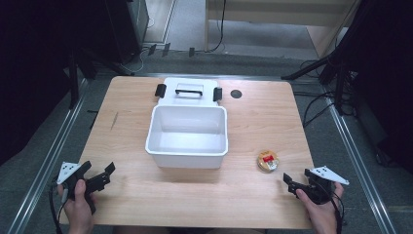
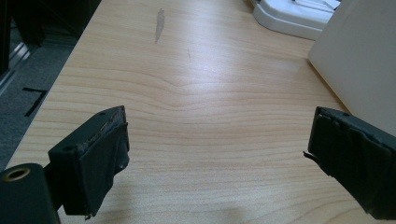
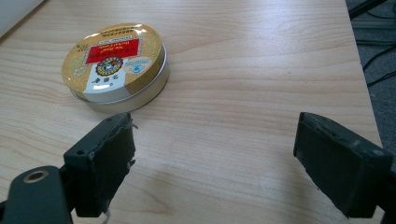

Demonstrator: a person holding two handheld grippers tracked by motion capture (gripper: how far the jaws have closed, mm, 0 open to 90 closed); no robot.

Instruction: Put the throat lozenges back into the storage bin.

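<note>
Tin (image 3: 116,63) sits untouched at upper left, ahead of my right gripper (image 3: 215,154), jaws apart; the bin (image 1: 187,146) waits empty, left gripper (image 2: 219,154) likewise spread.

The table (image 1: 243,141) is pale wood-grain laminate, smooth with a soft sheen. On it, the round tin (image 3: 116,65) near the right gripper (image 3: 215,154) looks like metal with a glossy printed lid. Beside the tin, the white bin (image 1: 187,129) is smooth, slightly glossy plastic.
</note>
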